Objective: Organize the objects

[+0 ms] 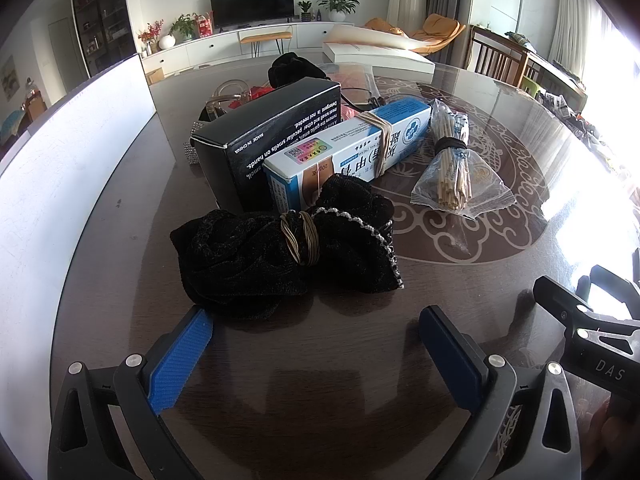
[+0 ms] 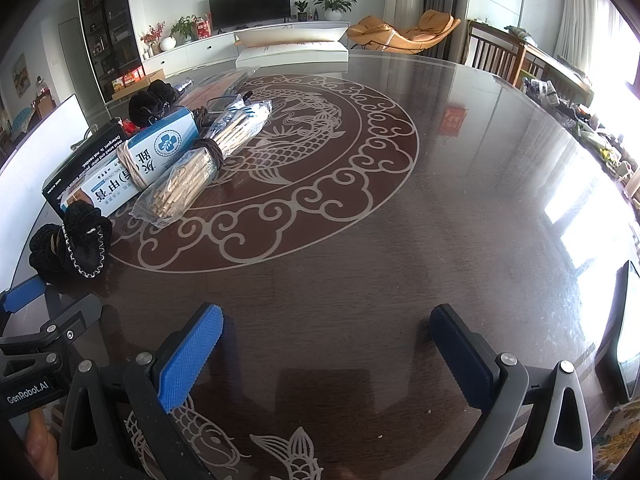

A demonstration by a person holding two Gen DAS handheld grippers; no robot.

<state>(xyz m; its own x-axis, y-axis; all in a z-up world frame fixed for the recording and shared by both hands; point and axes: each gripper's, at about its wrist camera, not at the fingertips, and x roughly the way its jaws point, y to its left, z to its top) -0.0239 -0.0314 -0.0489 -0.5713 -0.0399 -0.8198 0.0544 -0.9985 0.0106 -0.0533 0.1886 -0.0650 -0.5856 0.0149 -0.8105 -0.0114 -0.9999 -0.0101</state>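
Right wrist: bare tabletop (image 2: pixel 400 248) ahead.

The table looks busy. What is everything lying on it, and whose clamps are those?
velvet pouch: one, black, tied with bands, nearest the left gripper
black box: one, behind the pouch
blue box: one, blue-white, banded, beside the black box
stick bundle: one, tan in clear wrap, right of the blue box
white board: one, left table edge
table: one, dark, carp pattern
left gripper: blue pads, open
right gripper: blue pads, open
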